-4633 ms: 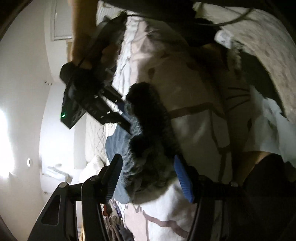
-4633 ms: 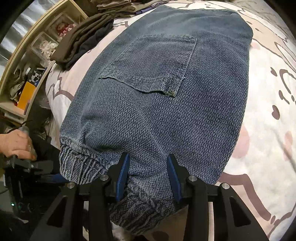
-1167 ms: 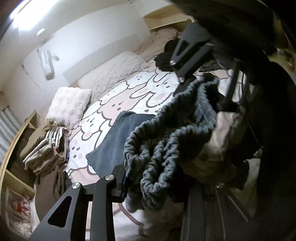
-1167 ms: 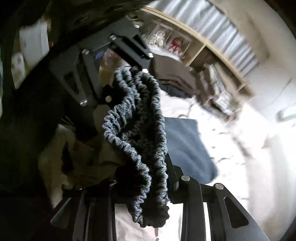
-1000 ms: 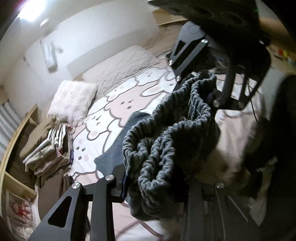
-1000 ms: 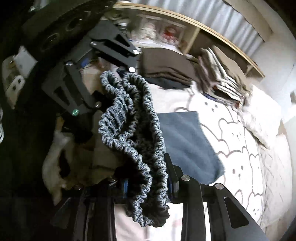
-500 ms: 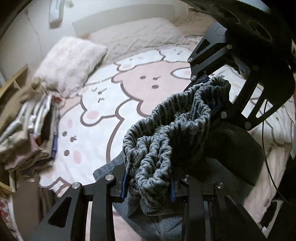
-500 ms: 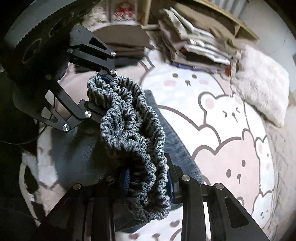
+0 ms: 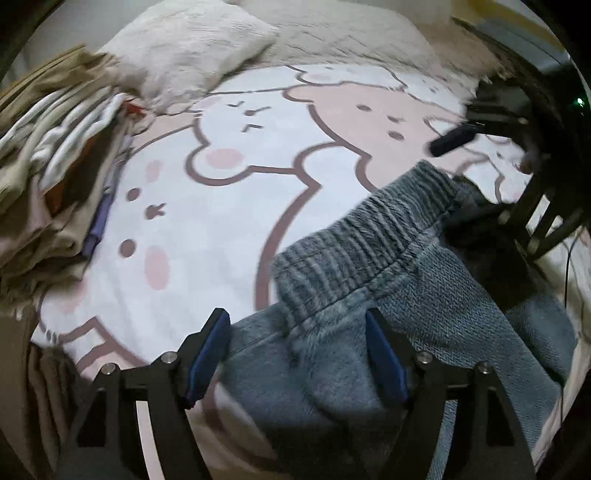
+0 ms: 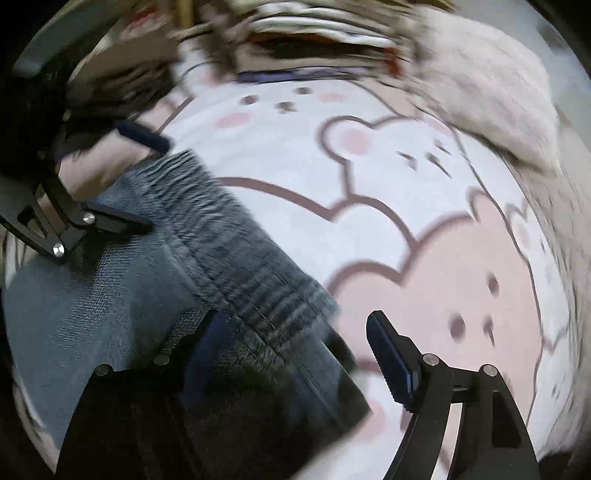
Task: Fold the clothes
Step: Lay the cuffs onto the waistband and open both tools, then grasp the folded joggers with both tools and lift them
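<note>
— Lying on the bed, is it, that blue-grey herringbone-weave pair of trousers (image 9: 436,295)?

— Yes, flat on the white and pink bear-print bedsheet (image 9: 207,221), with its ribbed elastic waistband (image 9: 369,236) folded over the rest of the cloth and pointing up the bed.

— And the left claw (image 9: 299,354)?

— Spread wide, blue pads well apart. The cloth just below the waistband sits between the two fingers, but neither pad presses on it, so it grips nothing.

— The right claw (image 10: 295,354)?

— Wide open too. One blue pad (image 10: 391,358) stands over bare sheet; the other finger lies over the trousers' edge, partly dark and blurred. It holds nothing. In the left wrist view that same claw shows at the far end of the waistband.

— What lies around them?

— A stack of folded beige, white and brown clothes (image 9: 55,177) at the left edge of the bed, with a fluffy off-white cushion (image 9: 184,48) beyond it near the head, and a quilted beige cover (image 9: 351,33) beside the cushion. The right wrist view is smeared with motion, so finer detail there I cannot tell
</note>
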